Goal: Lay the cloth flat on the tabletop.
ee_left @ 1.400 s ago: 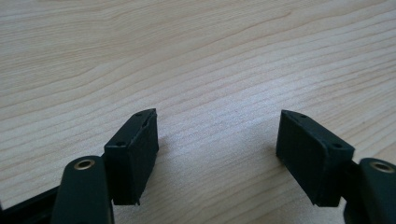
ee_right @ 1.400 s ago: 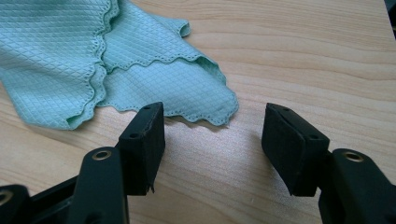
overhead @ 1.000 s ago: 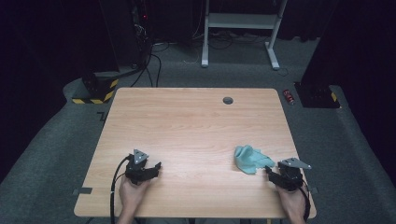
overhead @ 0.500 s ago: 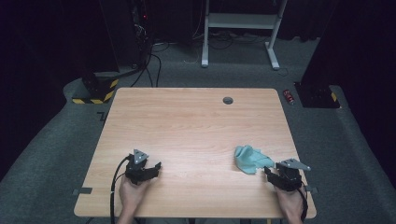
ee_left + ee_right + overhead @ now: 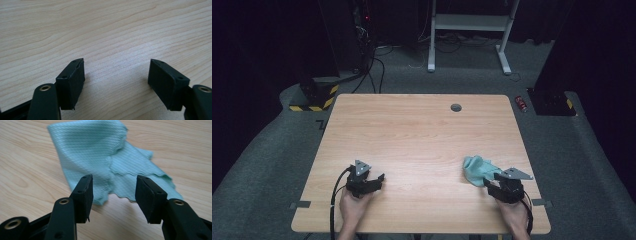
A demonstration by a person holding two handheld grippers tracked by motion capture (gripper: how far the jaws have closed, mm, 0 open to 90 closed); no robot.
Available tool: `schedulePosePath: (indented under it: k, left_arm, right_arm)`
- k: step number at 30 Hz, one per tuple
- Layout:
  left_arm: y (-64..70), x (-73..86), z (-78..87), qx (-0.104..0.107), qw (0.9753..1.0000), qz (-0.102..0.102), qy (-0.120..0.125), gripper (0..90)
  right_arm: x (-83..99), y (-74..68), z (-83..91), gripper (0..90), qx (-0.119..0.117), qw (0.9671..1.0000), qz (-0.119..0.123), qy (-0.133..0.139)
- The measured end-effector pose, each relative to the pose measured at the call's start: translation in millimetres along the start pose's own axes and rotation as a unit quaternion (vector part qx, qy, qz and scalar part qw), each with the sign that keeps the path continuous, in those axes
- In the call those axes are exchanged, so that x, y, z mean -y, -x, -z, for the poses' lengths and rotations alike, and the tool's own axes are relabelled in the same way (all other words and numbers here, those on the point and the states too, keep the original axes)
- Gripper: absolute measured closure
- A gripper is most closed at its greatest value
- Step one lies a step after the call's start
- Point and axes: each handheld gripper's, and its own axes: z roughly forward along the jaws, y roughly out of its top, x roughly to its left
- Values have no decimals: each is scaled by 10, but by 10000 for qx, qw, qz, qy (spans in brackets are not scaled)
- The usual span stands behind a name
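over the last second the right gripper (image 5: 113,195) edged forward, jaws open, until the crumpled teal cloth (image 5: 105,157) lay just ahead of them, ungrasped; left gripper (image 5: 116,77) stayed put, jaws open over bare counter (image 5: 412,130).

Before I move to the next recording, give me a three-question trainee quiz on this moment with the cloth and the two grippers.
1. True or false: the right gripper has its jaws shut on the teal cloth.
2. Which does the left gripper have between its open jaws? A) the cloth B) bare wooden table C) a cable
3. Fill in: in the high view, the cloth lies near the table's ____ edge, just ahead of the right gripper.

Key
1. False: the jaws stand open, with the cloth's near edge just ahead of them.
2. B
3. right
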Motion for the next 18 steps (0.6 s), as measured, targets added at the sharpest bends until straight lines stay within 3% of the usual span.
schedulePosePath:
  k: [8, 14, 15, 16, 17, 18]
  left_arm:
    - [0, 0, 0, 1, 10000, 0, -1, 298]
    - [0, 0, 0, 0, 10000, 0, 0, 298]
    - [0, 0, 0, 0, 10000, 0, 0, 298]
    - [1, 0, 0, 0, 10000, 3, 1, 298]
    - [0, 0, 0, 1, 10000, 1, 1, 298]
    - [0, 0, 0, 1, 10000, 2, -1, 298]
  right_arm:
    - [-132, -193, -101, 479, -249, 9993, 282, 11]
    - [-206, -276, -177, 502, -310, 9985, 454, -5]
    - [-226, -290, -212, 575, -343, 9981, 504, -39]
    - [-226, -290, -212, 575, -343, 9981, 504, -39]
    - [-232, -295, -224, 630, -360, 9980, 521, -66]
    - [-248, -309, -238, 732, -441, 9970, 628, -85]
